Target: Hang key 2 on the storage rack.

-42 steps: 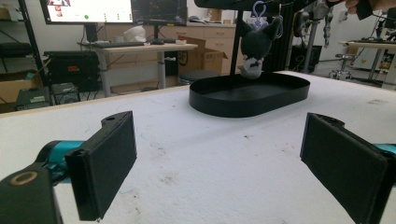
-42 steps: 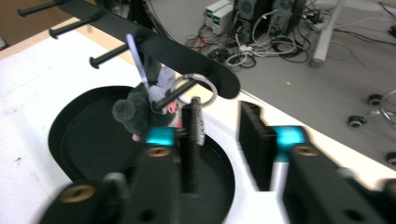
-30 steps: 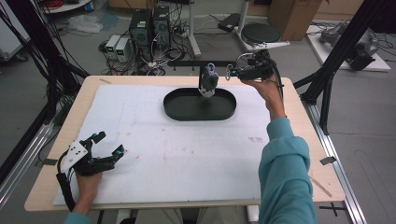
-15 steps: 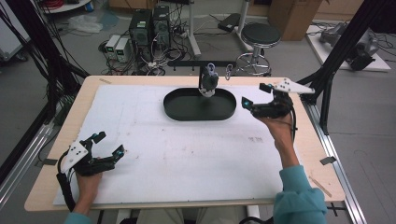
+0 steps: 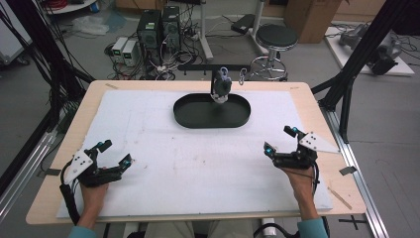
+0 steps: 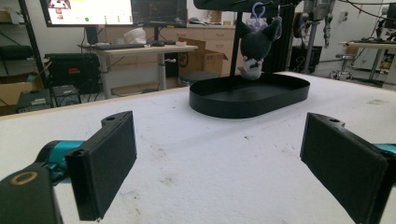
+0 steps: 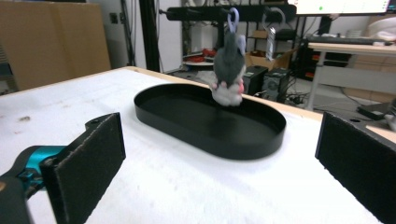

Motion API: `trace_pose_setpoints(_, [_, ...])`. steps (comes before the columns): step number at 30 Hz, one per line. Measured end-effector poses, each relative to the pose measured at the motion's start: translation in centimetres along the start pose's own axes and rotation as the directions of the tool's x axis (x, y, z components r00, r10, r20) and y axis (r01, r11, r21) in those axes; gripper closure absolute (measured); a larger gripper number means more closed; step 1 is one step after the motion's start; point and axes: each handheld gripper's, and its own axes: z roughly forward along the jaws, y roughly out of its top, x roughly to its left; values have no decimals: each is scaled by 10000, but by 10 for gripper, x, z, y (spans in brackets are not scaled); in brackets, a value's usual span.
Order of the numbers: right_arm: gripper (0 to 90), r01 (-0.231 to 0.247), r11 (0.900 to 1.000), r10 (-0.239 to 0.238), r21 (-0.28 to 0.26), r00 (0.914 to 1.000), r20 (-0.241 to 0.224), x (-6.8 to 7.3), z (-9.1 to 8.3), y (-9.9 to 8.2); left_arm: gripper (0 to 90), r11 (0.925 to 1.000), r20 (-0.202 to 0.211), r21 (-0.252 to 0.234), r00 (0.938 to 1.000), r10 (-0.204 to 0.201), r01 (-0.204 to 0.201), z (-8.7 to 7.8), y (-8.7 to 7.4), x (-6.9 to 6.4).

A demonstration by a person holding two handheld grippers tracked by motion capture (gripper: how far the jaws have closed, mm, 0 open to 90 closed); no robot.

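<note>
Two grippers sit on my side of the table, both empty, and I read this as a resting pose with nothing left in hand. Starting at the left, my left gripper point(image 5: 114, 153) rests on the white mat point(image 5: 163, 163) near the front left corner, jaws spread wide with only bare mat between them; the left gripper view looks along them toward the tray, which suggests it is parked there so it stays out of the working lane while keeping the tray in sight. Moving to the middle, the black oval tray point(image 5: 188, 116) lies toward the far edge of the mat with nothing in it, set directly under the plush point(image 5: 221, 88), I judge so that it would catch the toy if the hook let go. The plush, a dark grey and white keychain toy, hangs by its purple clip point(image 7: 232, 19) from the black bar point(image 5: 198, 66) above, its lower end over the tray; whether it touches the tray floor I cannot tell. At the right, my right gripper point(image 5: 280, 140) rests near the front right of the mat, jaws likewise wide apart and holding nothing, well apart from the tray and pointed at it.
</note>
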Motion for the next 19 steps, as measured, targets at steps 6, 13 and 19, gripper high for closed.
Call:
trace_pose_setpoints(6, [7,-403,9986,405,-333,9991,82,-2,-14,-30,110,10000,-19,-8,10000,5,-5,0,0,0])
trace_pose_setpoints(13, [7,-282,9979,297,-577,9992,256,0,-15,-50,110,10000,-52,-14,10000,17,-17,0,0,0])
trace_pose_setpoints(19, [7,-282,9989,293,-370,9991,301,0,-13,-50,110,10000,-61,-23,10000,11,-11,0,0,0])
